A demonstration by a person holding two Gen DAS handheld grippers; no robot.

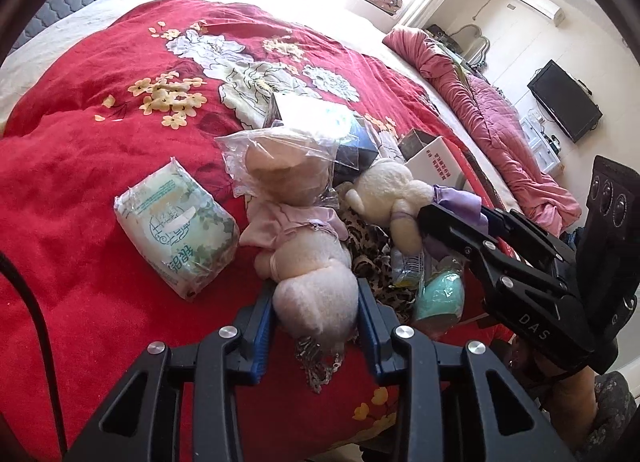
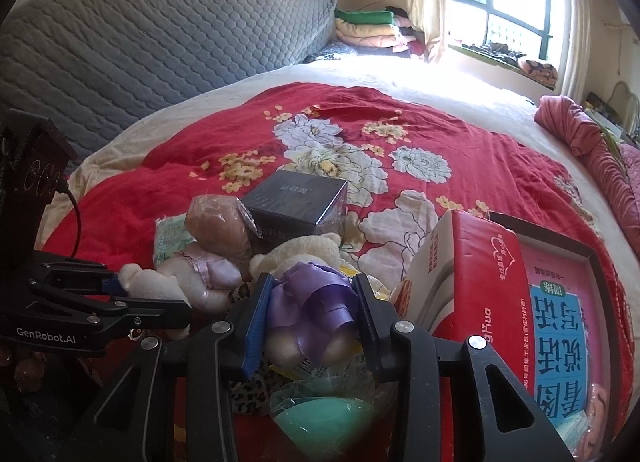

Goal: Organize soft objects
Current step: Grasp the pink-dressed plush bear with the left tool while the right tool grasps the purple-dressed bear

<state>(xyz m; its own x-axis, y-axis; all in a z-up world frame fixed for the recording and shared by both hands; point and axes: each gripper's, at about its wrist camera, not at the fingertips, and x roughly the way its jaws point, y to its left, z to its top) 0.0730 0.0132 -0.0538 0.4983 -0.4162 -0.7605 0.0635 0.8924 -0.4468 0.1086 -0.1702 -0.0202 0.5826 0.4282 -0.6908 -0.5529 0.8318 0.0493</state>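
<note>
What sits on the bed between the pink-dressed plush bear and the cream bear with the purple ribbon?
Leopard-print fabric fills the gap between the pink-dressed bear and the cream bear. It shows best in the left wrist view; the right wrist view shows only a sliver.

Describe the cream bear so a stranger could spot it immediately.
Start at the red floral quilt covering the bed, then find the clutter of toys and boxes near its front edge. The cream bear lies there beside the dark box, clamped in the right tool. Unlike the pink-dressed plush next to it, it wears a purple ribbon.
</note>
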